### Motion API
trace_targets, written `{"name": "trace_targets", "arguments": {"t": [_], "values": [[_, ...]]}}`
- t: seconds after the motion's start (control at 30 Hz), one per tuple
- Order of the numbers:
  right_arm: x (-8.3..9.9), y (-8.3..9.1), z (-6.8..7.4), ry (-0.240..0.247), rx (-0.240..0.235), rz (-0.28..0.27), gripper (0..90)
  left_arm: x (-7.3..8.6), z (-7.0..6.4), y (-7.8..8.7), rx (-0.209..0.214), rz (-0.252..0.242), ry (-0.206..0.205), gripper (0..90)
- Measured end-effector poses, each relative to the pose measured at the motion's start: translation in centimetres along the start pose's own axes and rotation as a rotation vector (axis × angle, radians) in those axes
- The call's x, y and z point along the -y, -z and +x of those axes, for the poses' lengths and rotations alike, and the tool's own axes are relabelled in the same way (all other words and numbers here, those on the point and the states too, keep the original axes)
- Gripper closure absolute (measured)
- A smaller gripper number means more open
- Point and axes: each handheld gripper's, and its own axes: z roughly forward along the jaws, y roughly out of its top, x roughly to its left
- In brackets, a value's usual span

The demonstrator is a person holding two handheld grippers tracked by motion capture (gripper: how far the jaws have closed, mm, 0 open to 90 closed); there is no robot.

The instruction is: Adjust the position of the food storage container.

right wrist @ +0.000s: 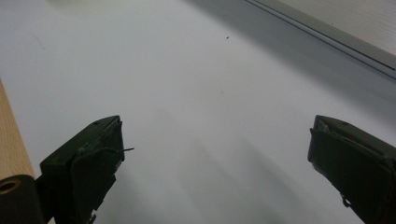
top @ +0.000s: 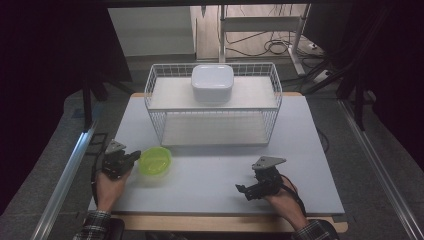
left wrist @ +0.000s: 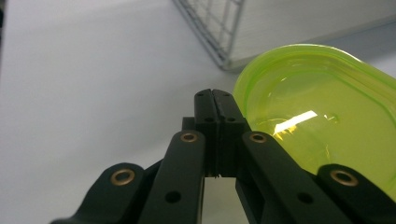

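Observation:
A translucent lime-green bowl (top: 155, 161) sits on the white mat at the front left. My left gripper (top: 134, 156) rests right beside the bowl's left rim. In the left gripper view its jaws are pressed together with nothing between them (left wrist: 215, 99), and the green bowl (left wrist: 322, 112) lies just to their right. My right gripper (top: 244, 192) is low over the mat at the front right, pointing left. Its jaws stand wide apart (right wrist: 217, 127) above bare mat.
A white wire rack (top: 256, 93) with two shelves stands at the back middle, and a white lidded container (top: 212, 82) sits on its top shelf. The white mat (top: 215, 167) covers the table. The wooden table edge (right wrist: 11, 140) runs close behind my right gripper.

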Motion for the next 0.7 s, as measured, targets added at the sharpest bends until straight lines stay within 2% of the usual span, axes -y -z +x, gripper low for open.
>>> {"name": "trace_targets", "arguments": {"t": [0.33,0.37,0.57,0.7], "values": [[0.0,-0.2,0.1,0.004,0.000,0.012,3.6,-0.5,-1.7,-1.1,0.080,-0.003,0.023,89.9],[0.0,-0.3,0.1,0.004,0.000,0.012,3.6,-0.6,-2.1,-1.3,0.098,-0.003,0.024,89.9],[0.1,-0.4,0.1,0.004,0.001,0.020,3.6,-1.3,-4.0,-2.3,0.161,0.003,-0.015,89.9],[0.1,-0.4,0.1,0.004,0.002,0.020,3.6,-1.5,-4.2,-2.2,0.153,0.000,-0.037,89.8]]}}
